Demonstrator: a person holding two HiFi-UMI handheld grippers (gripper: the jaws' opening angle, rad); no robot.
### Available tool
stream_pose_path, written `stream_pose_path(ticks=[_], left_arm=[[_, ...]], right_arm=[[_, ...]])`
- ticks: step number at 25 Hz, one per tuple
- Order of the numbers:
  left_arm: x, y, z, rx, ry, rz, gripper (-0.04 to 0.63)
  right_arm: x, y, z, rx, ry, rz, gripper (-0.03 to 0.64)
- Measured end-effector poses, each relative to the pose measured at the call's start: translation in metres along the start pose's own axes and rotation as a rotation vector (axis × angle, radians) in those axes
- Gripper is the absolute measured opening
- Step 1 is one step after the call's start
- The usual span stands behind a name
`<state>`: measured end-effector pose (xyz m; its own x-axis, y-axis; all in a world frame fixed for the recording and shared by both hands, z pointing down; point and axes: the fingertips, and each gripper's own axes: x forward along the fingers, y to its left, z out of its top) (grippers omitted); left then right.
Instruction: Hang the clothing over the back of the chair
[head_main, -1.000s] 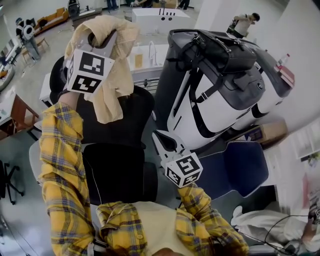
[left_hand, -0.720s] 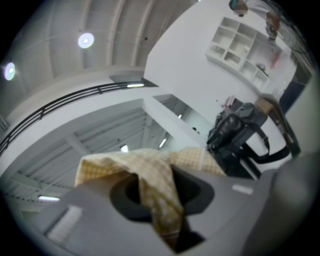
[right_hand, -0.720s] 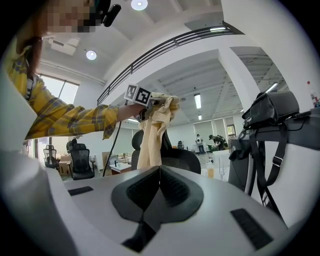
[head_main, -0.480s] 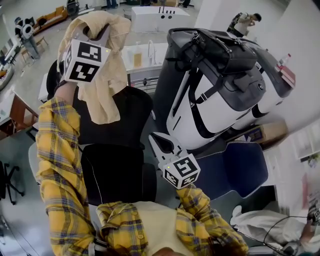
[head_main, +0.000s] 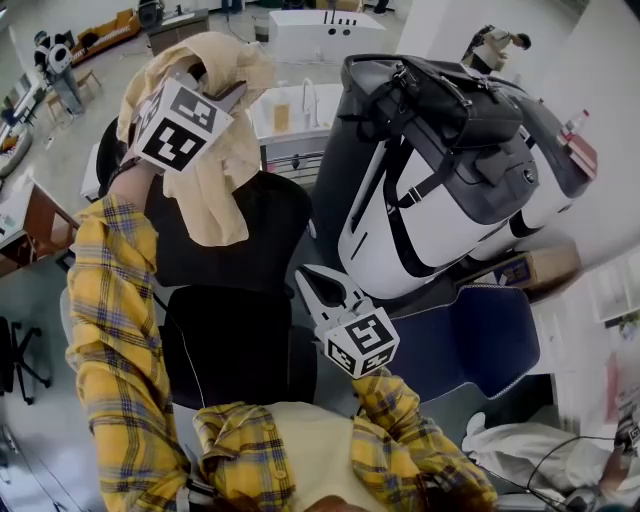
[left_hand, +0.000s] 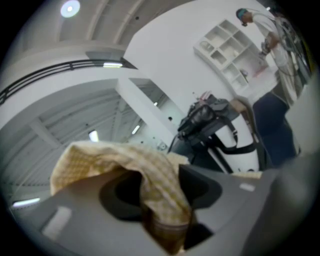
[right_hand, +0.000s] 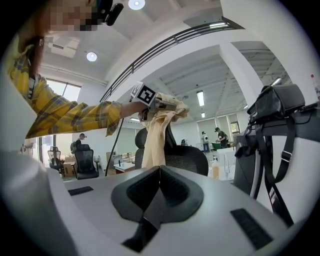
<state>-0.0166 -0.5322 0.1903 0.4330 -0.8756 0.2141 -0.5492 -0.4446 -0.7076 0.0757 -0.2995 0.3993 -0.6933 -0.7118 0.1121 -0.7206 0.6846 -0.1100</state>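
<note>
One grey-and-white case (head_main: 440, 230): stands right of the chair with a black bag (head_main: 440, 100) strapped on top. It plays no part in the task.
Office chair (head_main: 245, 235): black, with the backrest upright and the seat toward the person.
Garment (head_main: 215, 190): pale yellow, held aloft at the backrest's top edge, its tail hanging down across the backrest. Whether it rests on the backrest cannot be told.
Left gripper (head_main: 212, 85): jaws part-way apart, having just been opening. The cloth is draped over one jaw and hangs in the gap, not pinched.
Right gripper (right_hand: 159, 172): jaws closed together with nothing between them, held low near the seat.
Stage, as judged: release has begun, but the drape is not settled.
Risk one: most of the cloth appears to hang on one side of the backrest. Once freed, its own weight could pull it down to the seat or floor.
Risk two: the cloth looped over the jaw may snag and be dragged off as the gripper withdraws.
Remedy, as judged: lower the garment until its middle sits on the top edge, then draw back slowly.
</note>
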Motion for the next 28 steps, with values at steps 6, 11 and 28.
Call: stream_pose_path(ticks=[6,11,28], left_arm=[[0.002,-0.034,-0.004,0.065,0.039,-0.09,0.289],[-0.012,-0.04,-0.004,0.054,0.037,-0.129,0.336],[-0.035,-0.023,-0.006,0.051,-0.002,0.074,0.274]], right_arm=[[0.0,0.006,0.001,-0.004,-0.012,0.009,0.014],[-0.004,0.004,0.0,-0.001,-0.017,-0.001,0.014],[-0.002,0.013,0.001,-0.018,-0.025,0.028,0.014]])
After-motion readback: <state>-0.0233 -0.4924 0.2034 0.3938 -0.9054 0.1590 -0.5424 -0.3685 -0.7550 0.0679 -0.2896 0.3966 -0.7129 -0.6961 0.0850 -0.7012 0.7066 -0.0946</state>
